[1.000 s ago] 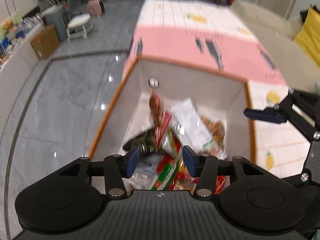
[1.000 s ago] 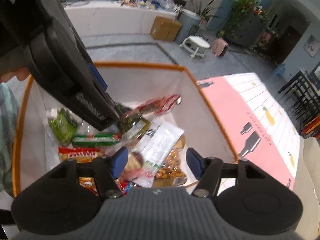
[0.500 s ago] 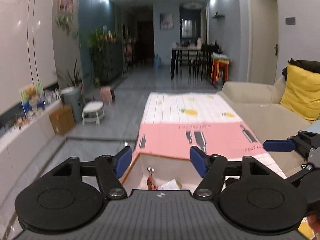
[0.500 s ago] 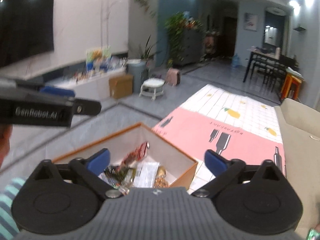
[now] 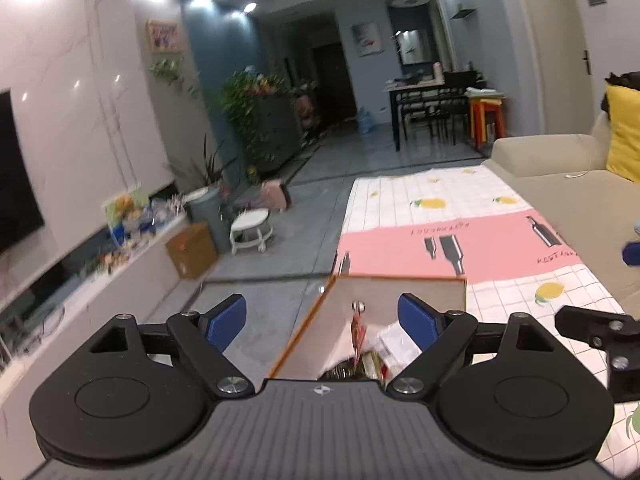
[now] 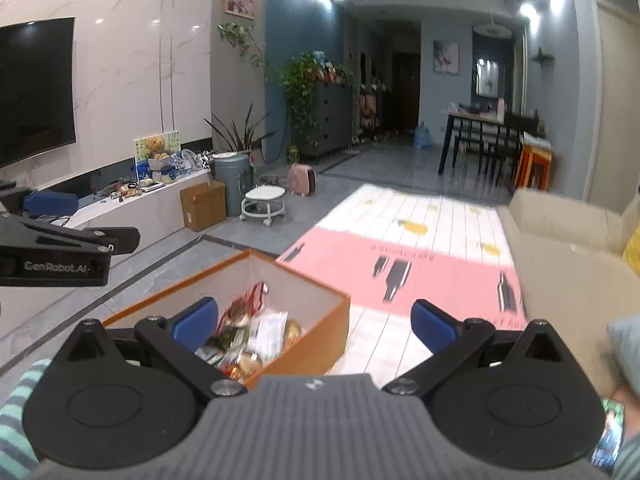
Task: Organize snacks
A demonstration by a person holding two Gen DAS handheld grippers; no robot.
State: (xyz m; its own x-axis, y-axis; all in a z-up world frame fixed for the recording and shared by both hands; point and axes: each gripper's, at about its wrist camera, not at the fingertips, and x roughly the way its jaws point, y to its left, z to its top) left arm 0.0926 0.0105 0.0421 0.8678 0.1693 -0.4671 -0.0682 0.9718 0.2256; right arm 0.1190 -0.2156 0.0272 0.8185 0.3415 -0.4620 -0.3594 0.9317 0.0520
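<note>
Left wrist view: the left gripper (image 5: 322,318) hangs above the floor with its blue pads (image 5: 224,320) spread wide and nothing between them. Just past them sits the orange box (image 5: 304,328), its near corner and white inner wall showing, with a heap of snack packets (image 5: 372,350) inside — a red one stands upright against the far wall. The box rests on the edge of a pink and white play mat (image 5: 480,240) printed with bottles and lemons. A beige sofa (image 5: 560,176) runs along the right side of the mat, with a yellow cushion (image 5: 624,136) on it.

Right wrist view: the right gripper (image 6: 316,318) is likewise held wide apart and empty. The box sits low and left of centre, partly behind the left finger, and the packets fill its floor — clear, green and red wrappers mixed together. The left gripper juts in from the left edge, well above the box. Farther off stand a white stool (image 6: 264,200), a cardboard carton (image 6: 202,204) and a wall-mounted television (image 6: 36,92).
</note>
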